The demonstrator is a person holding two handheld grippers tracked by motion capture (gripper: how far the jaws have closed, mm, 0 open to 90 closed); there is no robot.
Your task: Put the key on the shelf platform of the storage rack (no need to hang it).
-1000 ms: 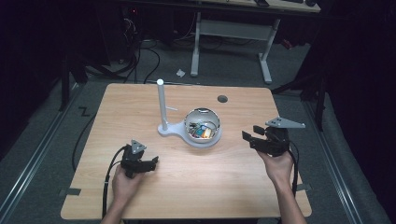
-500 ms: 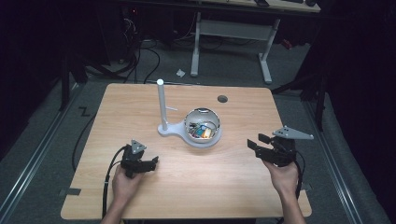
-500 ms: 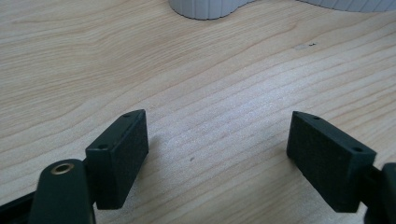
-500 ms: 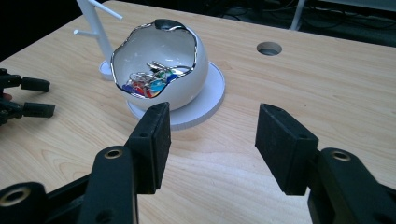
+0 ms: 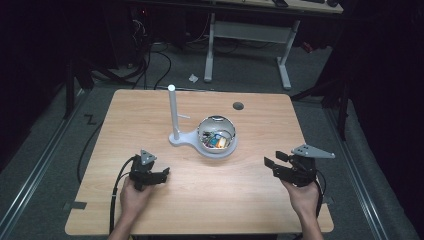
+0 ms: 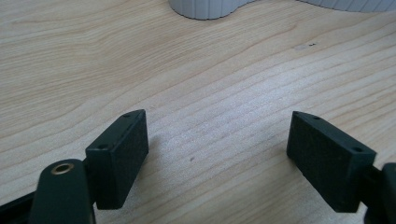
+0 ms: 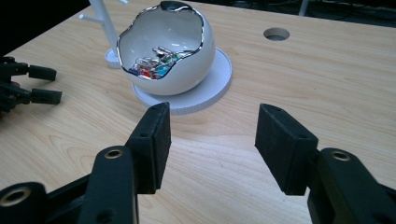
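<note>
Both grippers sit low with jaws released, empty. The egg-shaped bowl (image 7: 166, 56) of trinkets (image 7: 152, 65) stands mid-bench on its white stand (image 5: 187, 140). I'd bring the right gripper (image 5: 274, 166) over the rim slowly, then pinch one piece.

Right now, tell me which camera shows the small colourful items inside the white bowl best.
The right gripper view: it looks through the bowl's jagged opening at the colourful items close up. The high view shows them as a small blur of colour. The left gripper view shows bare tabletop and the white base's edge.
</note>
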